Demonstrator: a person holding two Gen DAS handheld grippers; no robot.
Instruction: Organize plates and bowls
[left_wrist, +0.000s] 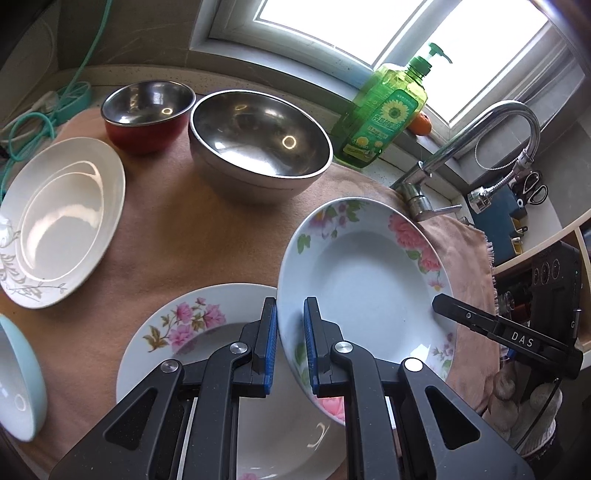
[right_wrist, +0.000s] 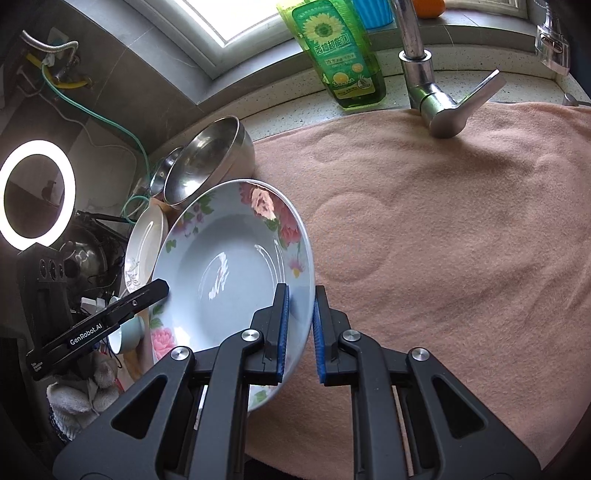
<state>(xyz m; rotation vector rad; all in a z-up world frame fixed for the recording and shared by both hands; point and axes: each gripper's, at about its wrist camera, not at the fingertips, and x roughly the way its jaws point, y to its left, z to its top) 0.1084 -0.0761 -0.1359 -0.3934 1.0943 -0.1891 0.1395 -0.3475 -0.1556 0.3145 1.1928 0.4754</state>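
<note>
Porcelain, rose-patterned deep plate (left_wrist: 362, 273) hangs lifted, pinched at opposite rims by the left gripper (left_wrist: 290, 347) and right gripper (right_wrist: 300, 332). Unstacked yet, by my reckoning: pink-flowered flat plate (left_wrist: 192, 332), white grey-sprigged plate (left_wrist: 62, 221), two steel bowls far off.

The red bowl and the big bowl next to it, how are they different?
The red bowl is small; the big bowl is much wider and deeper. The red bowl is red outside; the big bowl is plain silver metal outside. The red bowl sits nearer the white plate; the big bowl sits nearer the soap bottle. Both are shiny metal inside, empty, upright, and rest on the pink towel.
</note>
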